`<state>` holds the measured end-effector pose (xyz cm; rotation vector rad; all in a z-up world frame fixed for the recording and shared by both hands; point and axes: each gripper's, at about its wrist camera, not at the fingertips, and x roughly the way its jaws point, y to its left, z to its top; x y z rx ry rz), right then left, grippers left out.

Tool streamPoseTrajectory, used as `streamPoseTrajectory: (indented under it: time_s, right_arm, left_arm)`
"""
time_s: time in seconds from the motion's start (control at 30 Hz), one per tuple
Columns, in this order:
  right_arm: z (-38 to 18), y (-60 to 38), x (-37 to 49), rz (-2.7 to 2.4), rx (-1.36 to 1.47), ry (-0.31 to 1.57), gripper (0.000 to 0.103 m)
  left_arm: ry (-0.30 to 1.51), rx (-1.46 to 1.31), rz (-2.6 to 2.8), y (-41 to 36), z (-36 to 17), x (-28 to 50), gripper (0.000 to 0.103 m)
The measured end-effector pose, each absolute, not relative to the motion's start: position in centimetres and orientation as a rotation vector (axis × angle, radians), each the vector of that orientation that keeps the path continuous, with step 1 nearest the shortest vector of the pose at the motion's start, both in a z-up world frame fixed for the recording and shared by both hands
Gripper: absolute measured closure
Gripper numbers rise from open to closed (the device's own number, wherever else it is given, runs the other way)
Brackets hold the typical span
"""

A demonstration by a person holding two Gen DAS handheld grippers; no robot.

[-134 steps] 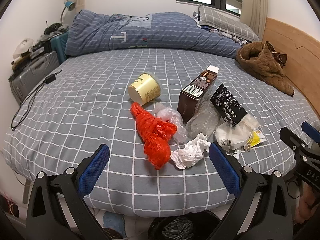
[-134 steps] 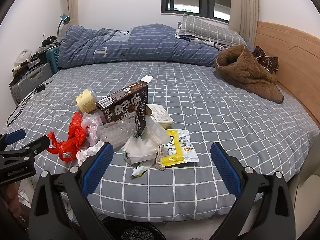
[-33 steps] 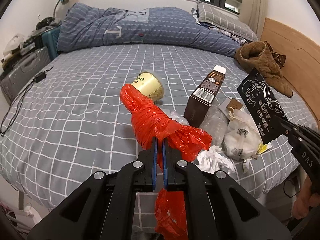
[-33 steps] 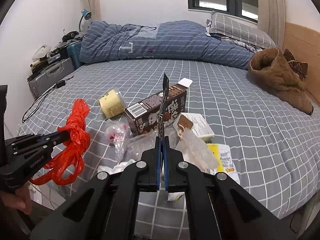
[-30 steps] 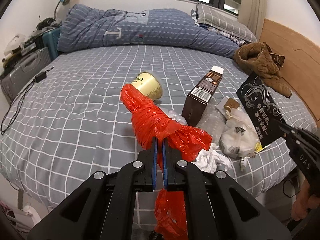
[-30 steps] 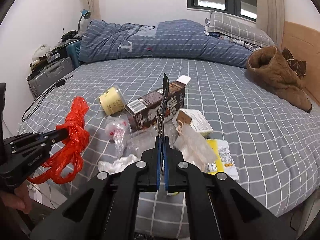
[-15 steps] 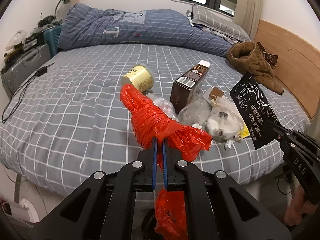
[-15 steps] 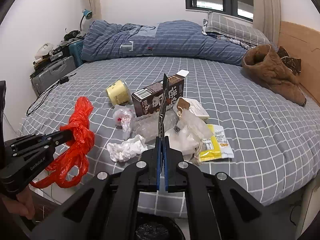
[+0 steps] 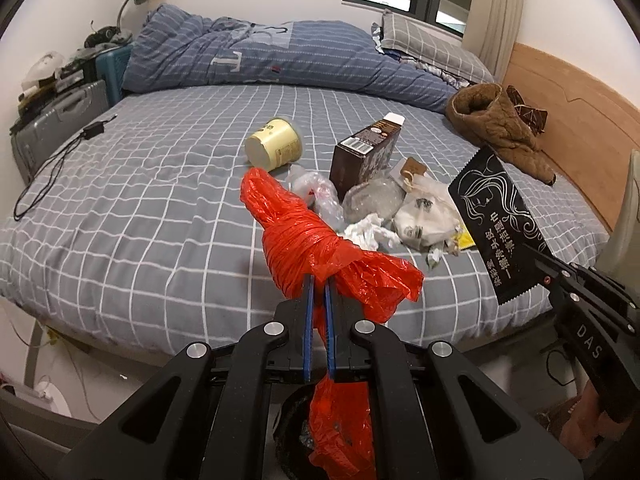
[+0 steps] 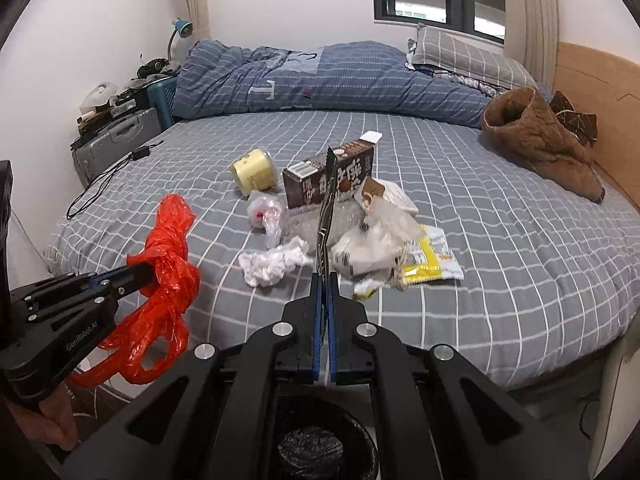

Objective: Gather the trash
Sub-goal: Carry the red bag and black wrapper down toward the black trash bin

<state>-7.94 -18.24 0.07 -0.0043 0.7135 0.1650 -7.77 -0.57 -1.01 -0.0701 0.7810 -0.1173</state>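
My left gripper point(image 9: 317, 280) is shut on a red plastic bag point(image 9: 298, 240), held in the air off the bed's front edge; the bag also shows in the right wrist view point(image 10: 170, 264). My right gripper point(image 10: 325, 276) is shut on a black packet point(image 10: 326, 216), seen edge-on, and flat in the left wrist view point(image 9: 498, 224). A black-lined trash bin point(image 10: 312, 448) stands on the floor below both grippers. On the bed lie a yellow cup point(image 9: 274, 146), a brown carton point(image 9: 366, 156), a crumpled tissue point(image 10: 274, 264), clear wrappers point(image 9: 374, 200) and a yellow sachet point(image 10: 430, 264).
A brown coat point(image 10: 540, 144) lies at the bed's right by the wooden headboard point(image 9: 568, 112). A rolled duvet point(image 9: 260, 56) lies at the far side. Suitcases point(image 9: 60, 120) and a black cable point(image 9: 52, 164) are at the left.
Both grippers have closed on the red bag and the black packet, lifted them and pulled back off the bed; the bin now shows below them.
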Motion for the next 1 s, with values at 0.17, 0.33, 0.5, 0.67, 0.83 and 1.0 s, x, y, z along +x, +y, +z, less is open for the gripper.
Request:
streamPoseTrajectory:
  time_s: [0.17,0.33,0.5,0.67,0.83,1.0]
  right_arm:
    - [-0.1,-18.4,-10.1,0.163,0.005,0.725,0.101]
    - [-0.2,-18.5,-11.9,0.159,0.011,0.736,0.101]
    - [0.1,-18.4,-13.3,0.157,0.021,0.741,0.101]
    - [0.4,-18.3,-14.8,0.156,0.023,0.748,0.101]
    - [0.9,-18.1,-16.2,0.162,0.015,0.749,0.101]
    - [0.8,-17.5,-17.7,0.166,0.001,0.758,0.101]
  left_arm:
    - [0.789,-0.062,-0.123,-0.9,-1.2,-9.7,0.099]
    - [0.81,-0.065,-0.12,-1.0,-1.4,-11.1,0.099]
    - [0.828,-0.066,-0.116,-1.1,-1.5,-12.4,0.099]
    - [0.824,-0.067,-0.113,-1.1,-0.9,-13.7,0.099]
    - [0.828,-0.06,-0.118,-1.3,-0.6,-15.3,0.099]
    - [0.837,-0.061,-0.121,-1.3,-0.7,-16.5,0.099]
